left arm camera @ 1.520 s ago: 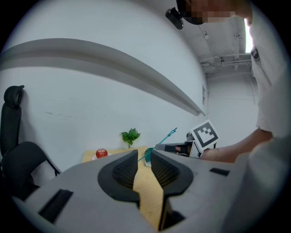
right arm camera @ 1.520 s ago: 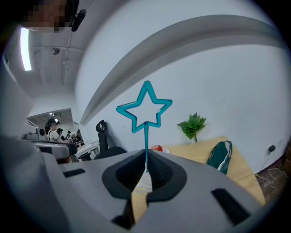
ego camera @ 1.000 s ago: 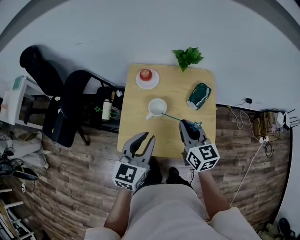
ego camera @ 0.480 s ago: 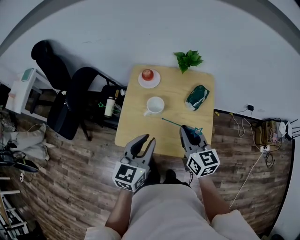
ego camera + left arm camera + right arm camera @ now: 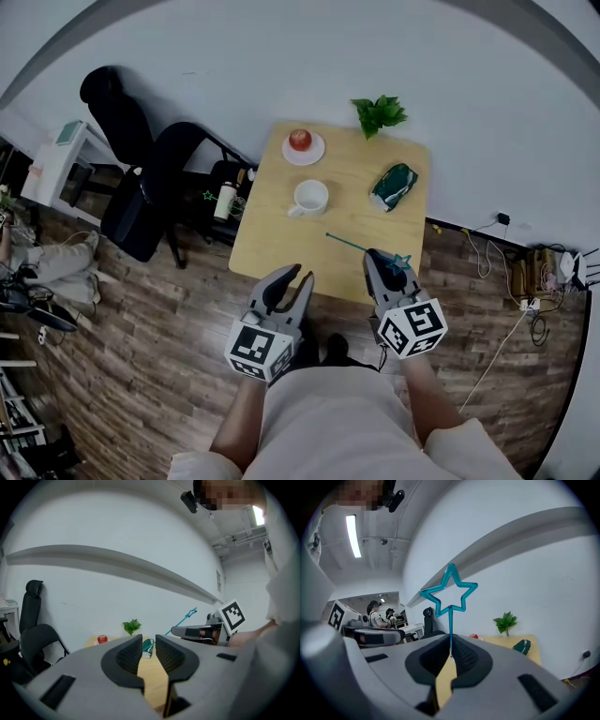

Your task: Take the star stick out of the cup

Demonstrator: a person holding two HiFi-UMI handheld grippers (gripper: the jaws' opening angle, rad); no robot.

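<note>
Right gripper view: pinching the thin shaft of the teal star stick (image 5: pixel 450 620) between the almost closed jaws of the right gripper (image 5: pixel 450 656), with the star showing above them. Head view: holding that stick outside and apart from the white cup (image 5: pixel 310 197), over the near part of the wooden table (image 5: pixel 267 239). Holding the left gripper (image 5: pixel 296 275) alongside, with jaws slightly apart and gripping nothing.

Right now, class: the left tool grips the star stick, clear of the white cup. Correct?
No: the right tool grips the star stick, as the right gripper view shows; the left tool is open, empty. The stick is clear of the white cup.
</note>
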